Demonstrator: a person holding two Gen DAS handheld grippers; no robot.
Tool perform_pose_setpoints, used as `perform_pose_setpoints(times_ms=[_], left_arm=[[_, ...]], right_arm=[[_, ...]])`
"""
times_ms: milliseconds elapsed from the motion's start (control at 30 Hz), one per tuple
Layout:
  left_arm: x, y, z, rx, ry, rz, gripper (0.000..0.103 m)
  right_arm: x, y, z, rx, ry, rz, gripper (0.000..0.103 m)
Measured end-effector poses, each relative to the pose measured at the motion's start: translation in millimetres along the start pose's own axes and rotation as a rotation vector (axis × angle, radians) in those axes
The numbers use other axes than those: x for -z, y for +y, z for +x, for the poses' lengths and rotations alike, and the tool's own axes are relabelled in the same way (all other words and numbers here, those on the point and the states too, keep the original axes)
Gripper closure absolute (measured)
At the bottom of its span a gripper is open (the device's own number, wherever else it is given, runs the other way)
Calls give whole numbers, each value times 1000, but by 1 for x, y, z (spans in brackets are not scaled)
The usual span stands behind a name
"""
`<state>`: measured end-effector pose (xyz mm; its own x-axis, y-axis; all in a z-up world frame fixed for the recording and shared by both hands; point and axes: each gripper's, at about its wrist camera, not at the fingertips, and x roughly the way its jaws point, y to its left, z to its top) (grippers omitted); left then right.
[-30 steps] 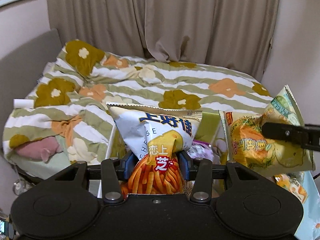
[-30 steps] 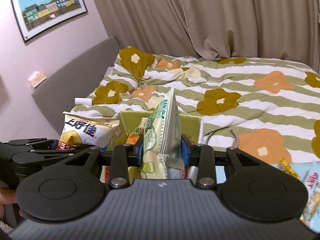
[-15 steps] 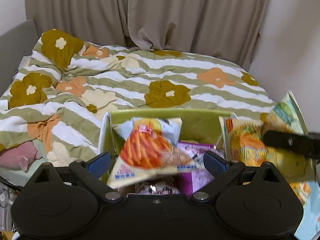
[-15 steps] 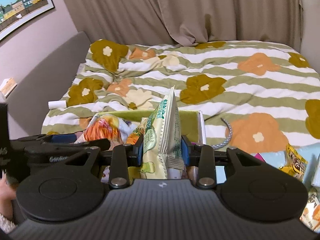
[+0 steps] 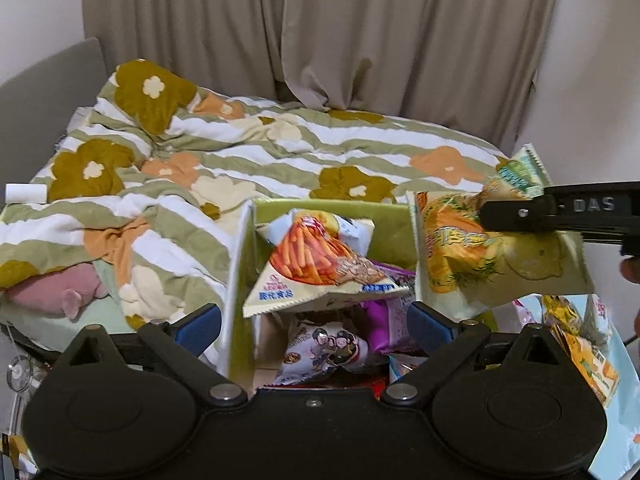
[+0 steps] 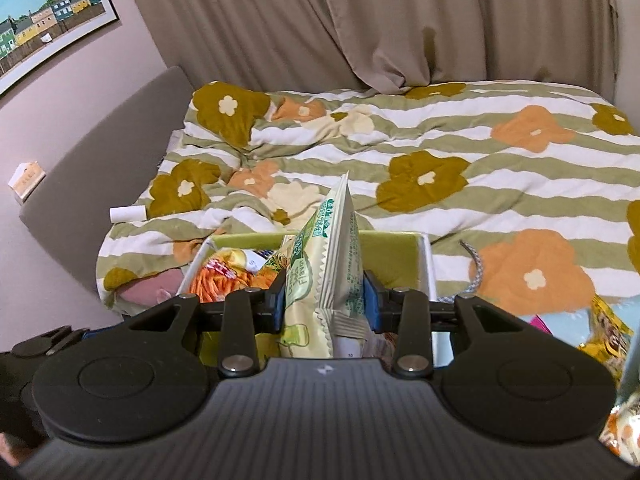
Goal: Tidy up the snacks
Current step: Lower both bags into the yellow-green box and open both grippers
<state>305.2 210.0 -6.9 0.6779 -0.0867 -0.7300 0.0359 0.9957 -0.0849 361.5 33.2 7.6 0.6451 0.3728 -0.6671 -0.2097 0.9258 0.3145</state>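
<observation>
A green-lined box (image 5: 332, 210) sits on the bed and holds several snack bags. The carrot-stick bag (image 5: 316, 264) lies on top of them in the box, also seen in the right wrist view (image 6: 218, 278). My left gripper (image 5: 316, 324) is open and empty just above the box's near side. My right gripper (image 6: 324, 304) is shut on a yellow-green chip bag (image 6: 332, 264), held upright over the box; in the left wrist view this bag (image 5: 492, 248) hangs at the box's right edge.
A striped flower duvet (image 6: 440, 152) covers the bed. More snack bags (image 5: 580, 344) lie on a light blue sheet at the right. A white roll (image 6: 126, 213) lies at the bed's left edge. A pink plush (image 5: 56, 290) lies left of the box.
My left gripper opened and let the carrot-stick bag drop into the box, then drew back a little. The right gripper kept its chip bag and stays beside the box.
</observation>
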Motion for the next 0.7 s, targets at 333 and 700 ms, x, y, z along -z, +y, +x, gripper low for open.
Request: perform_pose_setpoints(times_ms=[333,700], left_arm=[[11,-8,-1,-57,8,17,2],[16,-12,-16,-44,-18,12,2]], right_arm=[[4,-6,19,-96,-25,38,0],[10,-4,-8,-78,-93,0,0]])
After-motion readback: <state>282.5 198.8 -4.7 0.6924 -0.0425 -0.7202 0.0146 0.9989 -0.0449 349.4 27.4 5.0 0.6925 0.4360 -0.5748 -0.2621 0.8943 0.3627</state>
